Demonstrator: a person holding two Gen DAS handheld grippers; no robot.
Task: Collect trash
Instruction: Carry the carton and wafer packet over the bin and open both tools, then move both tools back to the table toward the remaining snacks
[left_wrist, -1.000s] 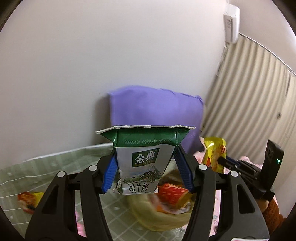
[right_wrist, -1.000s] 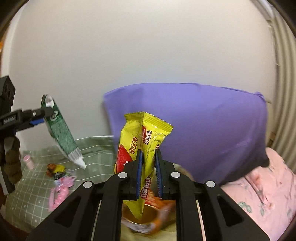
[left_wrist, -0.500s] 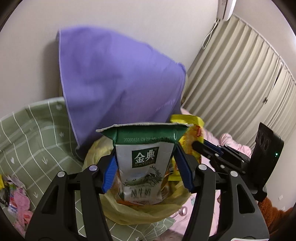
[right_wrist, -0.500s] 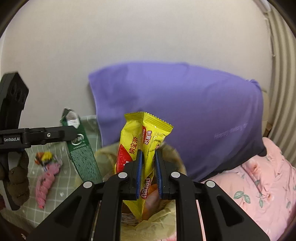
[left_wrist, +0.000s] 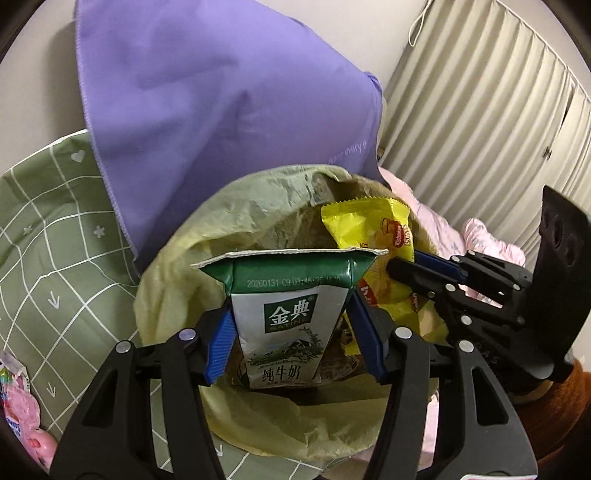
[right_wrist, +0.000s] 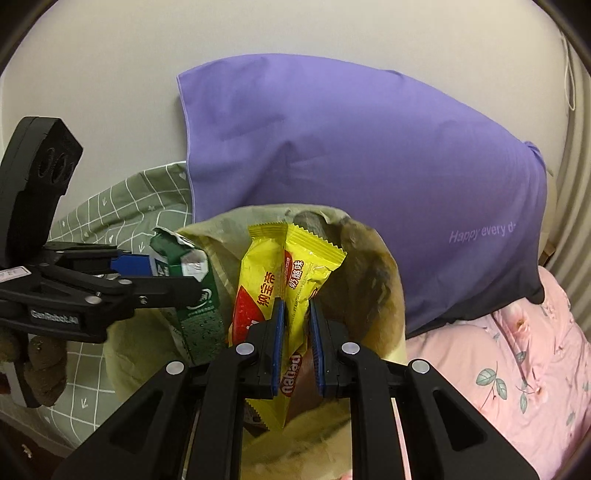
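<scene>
My left gripper (left_wrist: 291, 339) is shut on a green and white milk carton (left_wrist: 290, 314) and holds it upright over the open mouth of a yellow-green trash bag (left_wrist: 229, 221). My right gripper (right_wrist: 295, 347) is shut on a yellow snack wrapper (right_wrist: 291, 280) and holds it over the same bag (right_wrist: 373, 258). The wrapper (left_wrist: 369, 229) and right gripper (left_wrist: 424, 269) show just right of the carton in the left wrist view. The carton (right_wrist: 192, 291) and left gripper (right_wrist: 155, 277) show at left in the right wrist view.
A purple pillow (right_wrist: 351, 166) leans on the wall right behind the bag. A green checked sheet (left_wrist: 48, 240) lies to the left with pink wrappers (left_wrist: 22, 417) on it. A pink floral blanket (right_wrist: 517, 369) lies to the right, by ribbed curtains (left_wrist: 480, 110).
Both grippers have moved forward and down, from in front of the pillow to right over the bag's mouth. Each still holds its item.
</scene>
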